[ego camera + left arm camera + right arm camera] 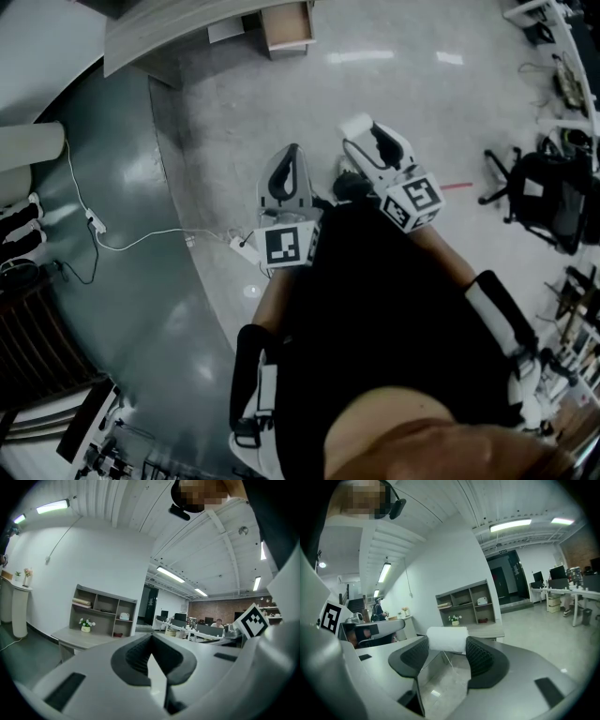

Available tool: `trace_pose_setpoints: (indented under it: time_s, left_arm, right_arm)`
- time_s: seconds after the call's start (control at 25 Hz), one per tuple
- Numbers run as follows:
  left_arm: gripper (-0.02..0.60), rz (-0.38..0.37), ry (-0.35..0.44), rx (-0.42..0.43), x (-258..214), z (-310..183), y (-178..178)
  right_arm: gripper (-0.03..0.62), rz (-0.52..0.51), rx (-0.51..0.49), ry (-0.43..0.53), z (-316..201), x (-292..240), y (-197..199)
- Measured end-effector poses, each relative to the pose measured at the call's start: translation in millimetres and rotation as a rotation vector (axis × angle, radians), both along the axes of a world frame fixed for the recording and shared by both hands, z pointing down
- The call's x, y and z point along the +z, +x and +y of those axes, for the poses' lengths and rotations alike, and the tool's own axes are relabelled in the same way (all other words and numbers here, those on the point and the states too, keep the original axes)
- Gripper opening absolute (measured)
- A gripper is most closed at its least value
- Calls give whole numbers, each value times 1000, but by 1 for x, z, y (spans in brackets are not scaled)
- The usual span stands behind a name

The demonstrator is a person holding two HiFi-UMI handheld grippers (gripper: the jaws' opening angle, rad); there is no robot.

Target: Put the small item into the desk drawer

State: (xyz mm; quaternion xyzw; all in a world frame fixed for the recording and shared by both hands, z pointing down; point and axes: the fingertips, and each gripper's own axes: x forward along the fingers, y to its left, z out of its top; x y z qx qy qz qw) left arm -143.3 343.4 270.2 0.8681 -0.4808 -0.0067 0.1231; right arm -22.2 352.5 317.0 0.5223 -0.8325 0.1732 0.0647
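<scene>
Head view: the person stands well back from the desk (178, 37) at the top of the picture, where a drawer (287, 26) juts out and looks open. Both tools are held in front of the body above bare floor. The left gripper (289, 169) carries nothing that I can see. A pale lump, the small item, sits at the tip of the right gripper (373, 141).

Left gripper view: the left gripper (151, 641) has its dark ribbed pads pressed together with nothing between them. Beyond lie the desk (82, 638) and a shelf unit (101, 611).

Right gripper view: the right gripper (447, 649) pinches a white roll (446, 637), which lies crosswise between the pads, each pad seemingly on one end. The desk (487, 632) stands well beyond it.

Handling, as a judgement: the roll looks light and soft, like wound cloth or paper, with a matte surface unlikely to slip on ribbed pads. It should give under pressure without breaking, so a moderate squeeze is enough. Gripped end to end it may buckle or telescope; a hold across its middle would be the steadier one. It can be released low into the drawer without special care.
</scene>
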Motion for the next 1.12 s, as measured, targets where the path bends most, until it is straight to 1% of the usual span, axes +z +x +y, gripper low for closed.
trace_pose_setpoints:
  time_s: [0.2,0.36,0.48,0.6,0.72,0.96,1.12]
  left_arm:
    - [-2,-11,5,10,5,10,-5]
    - [-2,-11,-11,-14,8,9,-4]
    - [-2,-23,-15,-36,11,-1,0]
    - [-2,-34,-20,-60,15,-23,6]
    - [-2,-28,-41,-76,21,-49,20]
    - [-2,-30,-73,-91,29,-96,68]
    - [-2,-27,-91,-113,30,-134,94]
  right_arm:
    - [252,2,8,13,1,-1,-6]
    - [252,6,-4,11,-8,3,-4]
    - [252,5,-27,22,-24,5,-2]
    - [252,-4,-49,17,-48,11,3]
    - [252,-5,-71,12,-76,16,15]
    - [252,-15,-116,-21,-128,25,55]
    - [252,-9,-157,-38,-164,32,75]
